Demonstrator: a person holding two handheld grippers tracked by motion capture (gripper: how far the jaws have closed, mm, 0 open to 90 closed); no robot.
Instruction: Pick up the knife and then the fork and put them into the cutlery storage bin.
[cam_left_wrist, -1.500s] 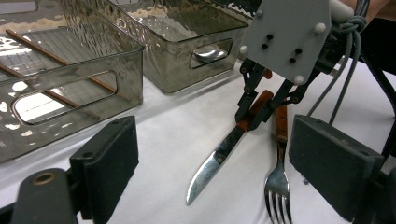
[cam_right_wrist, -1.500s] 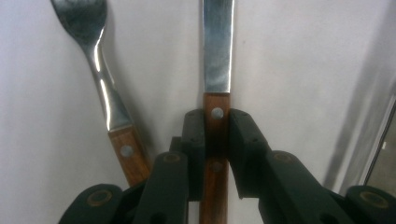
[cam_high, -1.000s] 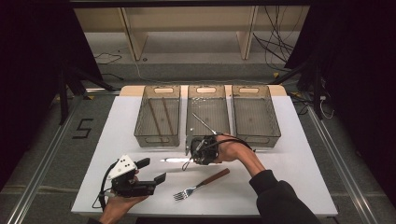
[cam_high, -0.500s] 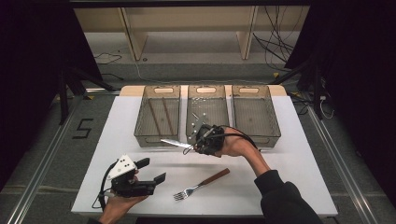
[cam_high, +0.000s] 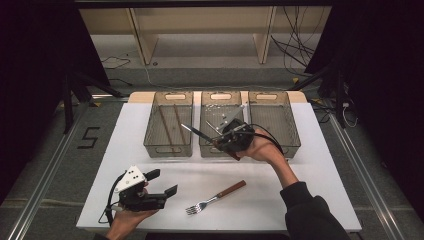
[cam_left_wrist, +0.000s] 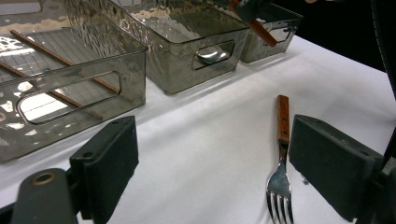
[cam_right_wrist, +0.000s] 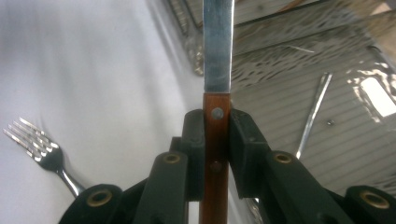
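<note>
Right now my right gripper (cam_high: 220, 141) clamps the knife (cam_right_wrist: 217, 70) by its wooden handle, over the middle bin (cam_high: 207, 150). My left gripper (cam_high: 162, 182) rests wide open near the table's front edge, the fork (cam_left_wrist: 281, 163) lying between its jaws.

White table (cam_high: 325, 170) on grey floor (cam_high: 55, 150) — dark curtains (cam_high: 30, 45) flank pale wooden shelving (cam_high: 200, 25)

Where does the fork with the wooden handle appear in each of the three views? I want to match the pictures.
High view: the fork lies on the white table, bottom centre, right of the left gripper.
Left gripper view: the fork lies right of centre, tines toward the camera, beside the right-hand jaw.
Right gripper view: the fork's tines show at lower left.
Shared landmark: the middle bin, also at and.
</note>
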